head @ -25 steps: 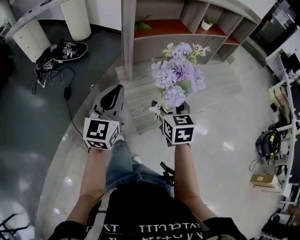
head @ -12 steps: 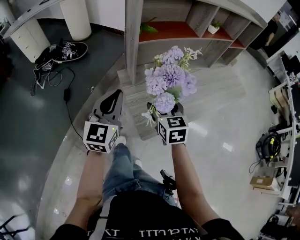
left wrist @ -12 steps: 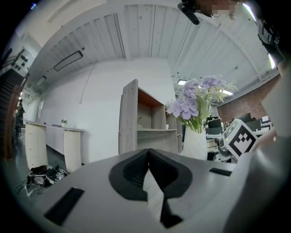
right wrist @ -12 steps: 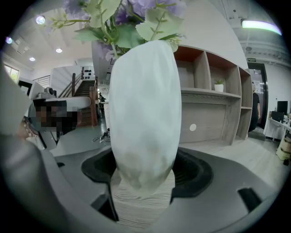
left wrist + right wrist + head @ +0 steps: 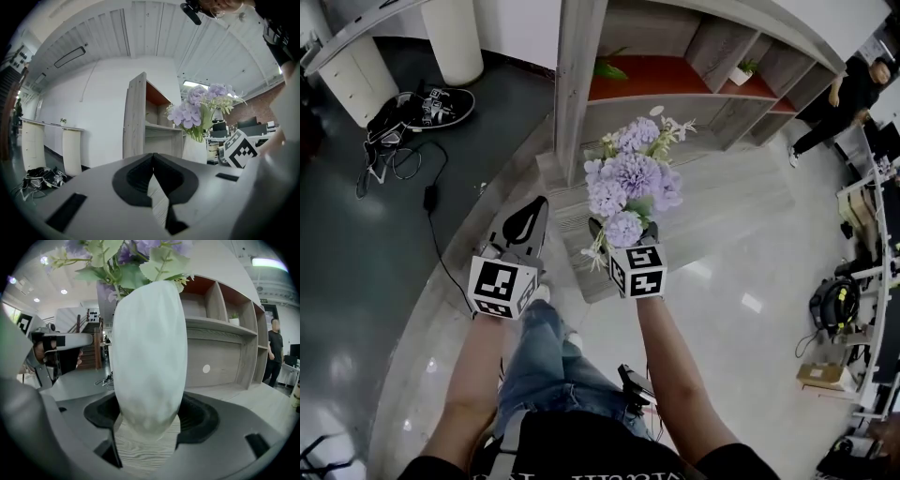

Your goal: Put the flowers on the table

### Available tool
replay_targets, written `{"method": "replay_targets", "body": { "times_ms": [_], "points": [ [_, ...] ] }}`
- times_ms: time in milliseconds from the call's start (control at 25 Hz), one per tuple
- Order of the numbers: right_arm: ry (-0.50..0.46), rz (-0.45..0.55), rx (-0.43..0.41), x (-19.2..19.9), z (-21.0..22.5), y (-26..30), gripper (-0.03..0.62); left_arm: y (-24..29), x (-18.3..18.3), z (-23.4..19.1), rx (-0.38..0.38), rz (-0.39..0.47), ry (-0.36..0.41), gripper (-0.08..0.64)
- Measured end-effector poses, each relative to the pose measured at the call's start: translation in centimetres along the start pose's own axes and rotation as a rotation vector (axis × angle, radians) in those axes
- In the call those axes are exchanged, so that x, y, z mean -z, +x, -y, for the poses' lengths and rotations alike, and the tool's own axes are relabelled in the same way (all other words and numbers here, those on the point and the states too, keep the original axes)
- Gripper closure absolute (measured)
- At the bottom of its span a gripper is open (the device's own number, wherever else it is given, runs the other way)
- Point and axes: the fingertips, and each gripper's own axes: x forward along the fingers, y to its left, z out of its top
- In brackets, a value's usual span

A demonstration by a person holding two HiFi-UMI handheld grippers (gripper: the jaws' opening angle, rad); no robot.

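Note:
A bunch of purple flowers [image 5: 628,178] with green leaves stands in a white vase [image 5: 147,352]. My right gripper [image 5: 623,232] is shut on the vase's lower body, and in the right gripper view the jaws [image 5: 147,411] hug it from both sides. The vase hangs over a low grey wood-grain table [image 5: 731,192] in front of a shelf unit. In the head view the blooms hide most of the vase. My left gripper [image 5: 530,214] is held just left of the flowers, shut and empty [image 5: 153,159]. From its view the flowers [image 5: 199,110] show at the right.
A wooden shelf unit [image 5: 675,52] with a small potted plant [image 5: 748,67] rises behind the table. A black bag and cables [image 5: 417,108] lie on the dark floor at left. A person in black [image 5: 853,94] stands at the upper right. Desks and boxes [image 5: 834,309] line the right side.
The right gripper with the vase has drifted left, closer to the left gripper, and the shelf sits nearer. A person has come into view at the upper right.

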Motion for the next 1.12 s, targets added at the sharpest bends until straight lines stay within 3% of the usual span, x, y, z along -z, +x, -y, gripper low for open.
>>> {"method": "replay_targets", "body": {
  "times_ms": [320, 600, 1120],
  "points": [
    [-0.016, 0.012, -0.022, 1.7, 0.5, 3.4, 0.215, 1.6, 0.8, -0.3, 0.020, 0.000, 0.011, 0.549],
    [-0.022, -0.015, -0.049, 3.3, -0.9, 7.7, 0.215, 1.8, 2.4, -3.9, -0.008, -0.024, -0.002, 0.549],
    [-0.012, -0.031, -0.055, 6.3, -0.9, 10.0, 0.215, 0.7, 4.5, -4.9, -0.025, -0.072, 0.005, 0.549]
  ]
}}
